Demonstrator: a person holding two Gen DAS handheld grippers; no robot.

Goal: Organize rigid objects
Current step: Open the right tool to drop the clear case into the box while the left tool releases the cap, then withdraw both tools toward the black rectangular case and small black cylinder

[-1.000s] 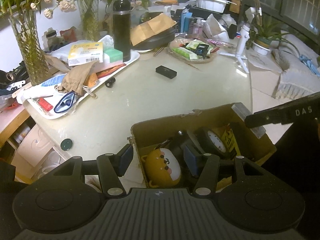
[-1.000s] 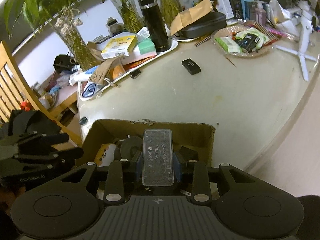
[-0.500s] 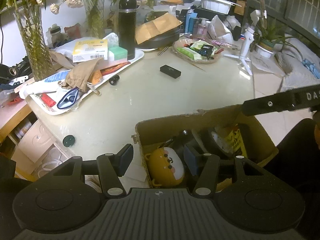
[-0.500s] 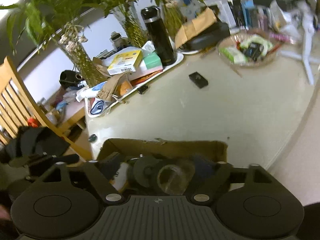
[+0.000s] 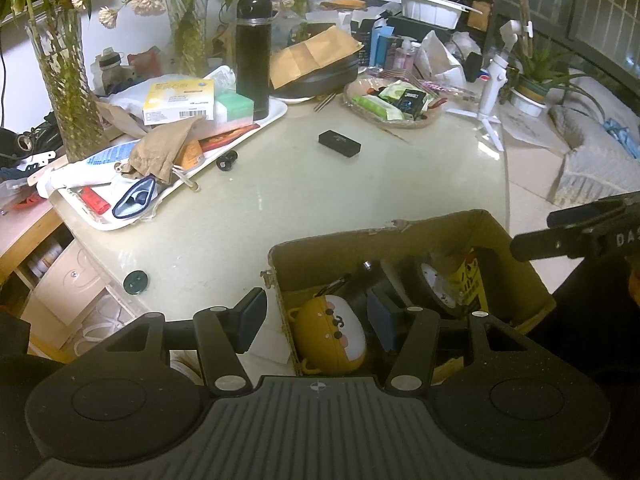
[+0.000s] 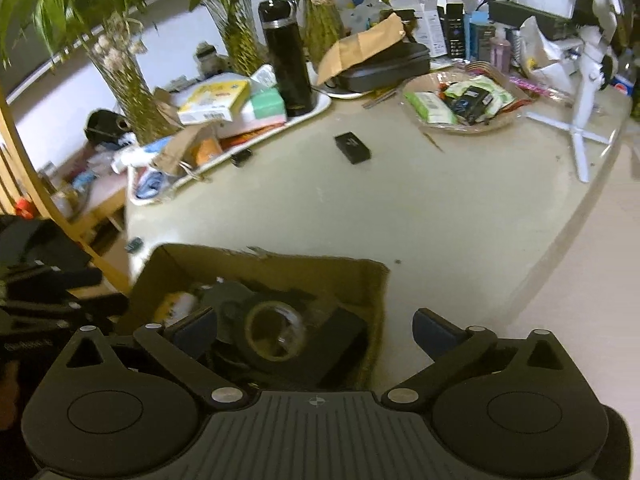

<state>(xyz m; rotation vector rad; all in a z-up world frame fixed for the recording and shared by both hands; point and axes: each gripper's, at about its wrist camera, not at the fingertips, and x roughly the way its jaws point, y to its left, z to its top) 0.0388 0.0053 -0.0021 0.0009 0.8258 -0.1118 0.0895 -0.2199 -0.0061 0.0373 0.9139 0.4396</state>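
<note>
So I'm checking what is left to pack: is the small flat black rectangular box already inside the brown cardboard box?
No, the small black box lies on the pale tabletop, well beyond the cardboard box.

tape roll (image 6: 275, 334) in box (image 6: 260, 261), apparently

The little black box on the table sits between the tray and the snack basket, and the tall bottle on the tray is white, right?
Not quite. The tall bottle standing on the tray is black, not white, as the left wrist view shows. The rest holds: the little black box lies on the table, between the tray and the snack basket.
</note>
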